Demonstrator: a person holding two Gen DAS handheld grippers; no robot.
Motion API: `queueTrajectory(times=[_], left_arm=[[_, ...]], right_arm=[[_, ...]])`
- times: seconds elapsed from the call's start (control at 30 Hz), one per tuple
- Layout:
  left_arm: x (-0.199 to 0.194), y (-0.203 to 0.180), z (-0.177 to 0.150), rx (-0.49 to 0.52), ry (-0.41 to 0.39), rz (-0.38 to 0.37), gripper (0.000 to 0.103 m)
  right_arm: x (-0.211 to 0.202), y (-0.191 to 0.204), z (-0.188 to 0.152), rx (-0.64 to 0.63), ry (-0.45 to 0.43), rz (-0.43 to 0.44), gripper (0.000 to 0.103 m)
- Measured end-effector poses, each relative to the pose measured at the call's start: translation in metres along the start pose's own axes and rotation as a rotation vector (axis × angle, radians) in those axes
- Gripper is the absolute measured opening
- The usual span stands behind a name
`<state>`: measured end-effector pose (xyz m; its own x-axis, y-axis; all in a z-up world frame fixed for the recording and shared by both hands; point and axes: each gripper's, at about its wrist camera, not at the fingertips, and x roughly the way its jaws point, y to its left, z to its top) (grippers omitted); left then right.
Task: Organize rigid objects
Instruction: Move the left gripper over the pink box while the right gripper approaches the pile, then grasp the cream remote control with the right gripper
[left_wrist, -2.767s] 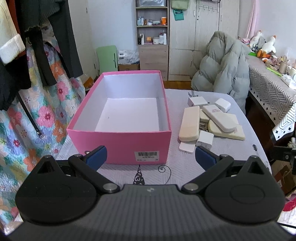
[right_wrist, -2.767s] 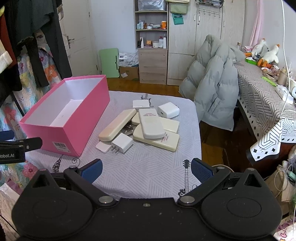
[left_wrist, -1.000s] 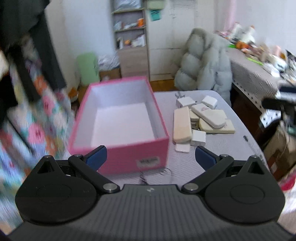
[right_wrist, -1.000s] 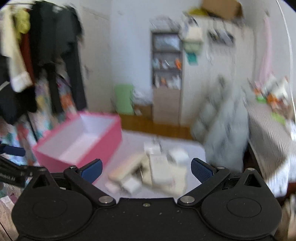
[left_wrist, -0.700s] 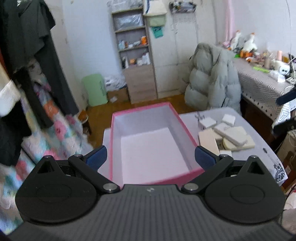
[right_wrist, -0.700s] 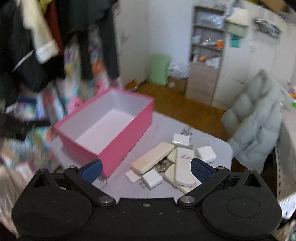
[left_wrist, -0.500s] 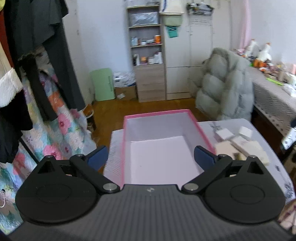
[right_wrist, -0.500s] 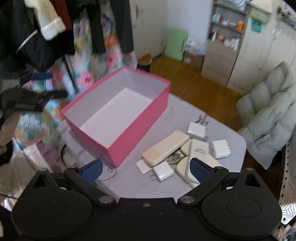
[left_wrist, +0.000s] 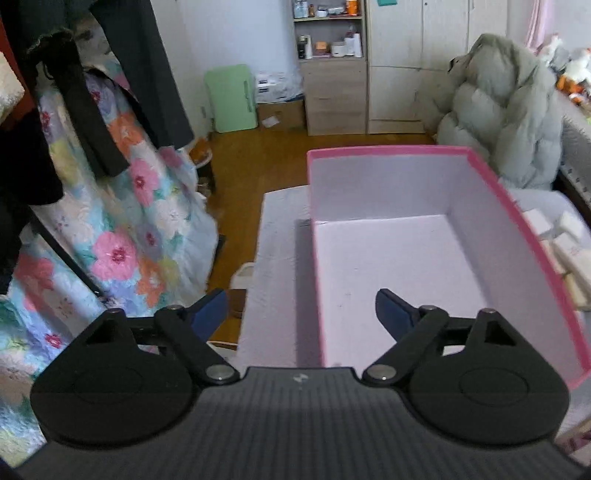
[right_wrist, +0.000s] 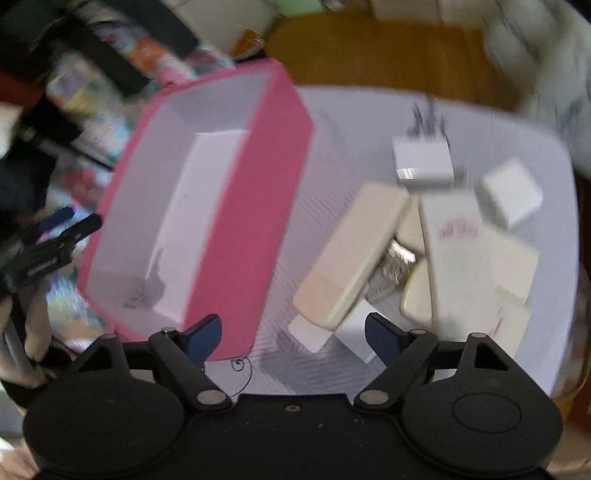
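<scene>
Pink cardboard box, white-lined, sitting right of centre in the left wrist view and holding nothing, so by this reading no item is packed yet. Pile of rigid white and cream items lying on the table at centre right of the blurred right wrist view: a long cream case, small white chargers, flat cream boxes (exact count unclear). Left gripper and right gripper both closing from wide, nothing between the jaws, the right one hovering at the lower edge of the pile.

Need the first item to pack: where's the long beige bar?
In the right wrist view, the long beige bar lies on the table, right of the pink box.
</scene>
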<state>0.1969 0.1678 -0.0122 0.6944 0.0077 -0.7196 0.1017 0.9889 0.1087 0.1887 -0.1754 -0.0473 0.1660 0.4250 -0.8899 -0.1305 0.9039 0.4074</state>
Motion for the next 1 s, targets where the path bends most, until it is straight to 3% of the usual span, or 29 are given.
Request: queueTrajectory(times=[0.1,0.13,0.23,0.3,0.43,0.5,0.73,0.83,1.0], left_arm=[[0.012,0.002,-0.001,-0.014,0.010,-0.090,0.072],[0.019,0.005,0.000,-0.039,0.021,-0.097,0.062],[0.026,0.007,-0.005,-0.057,0.029,-0.026,0.044],[0.028,0.009,-0.009,-0.063,0.019,-0.039,0.030],[0.026,0.008,-0.013,-0.068,-0.008,-0.070,0.016],[0.026,0.004,-0.016,-0.054,-0.013,-0.077,0.011],[0.025,0.002,-0.020,-0.086,-0.031,-0.097,0.004],[0.026,0.000,-0.022,-0.089,-0.034,-0.094,0.003],[0.027,0.005,-0.024,-0.112,-0.042,-0.115,0.004]], right_arm=[[0.016,-0.007,0.005,0.012,0.003,-0.016,0.088],[0.018,-0.009,0.007,0.018,0.002,-0.013,0.087],[0.026,-0.009,0.009,0.035,0.027,0.021,0.075],[0.028,-0.010,0.009,0.031,0.039,0.038,0.075],[0.028,-0.016,0.013,0.031,0.016,0.022,0.075],[0.030,-0.025,0.016,0.067,0.001,0.021,0.075],[0.044,-0.045,0.019,0.163,-0.002,0.026,0.060],[0.047,-0.045,0.022,0.163,-0.009,0.003,0.059],[0.048,-0.046,0.028,0.161,-0.092,-0.002,0.059]])
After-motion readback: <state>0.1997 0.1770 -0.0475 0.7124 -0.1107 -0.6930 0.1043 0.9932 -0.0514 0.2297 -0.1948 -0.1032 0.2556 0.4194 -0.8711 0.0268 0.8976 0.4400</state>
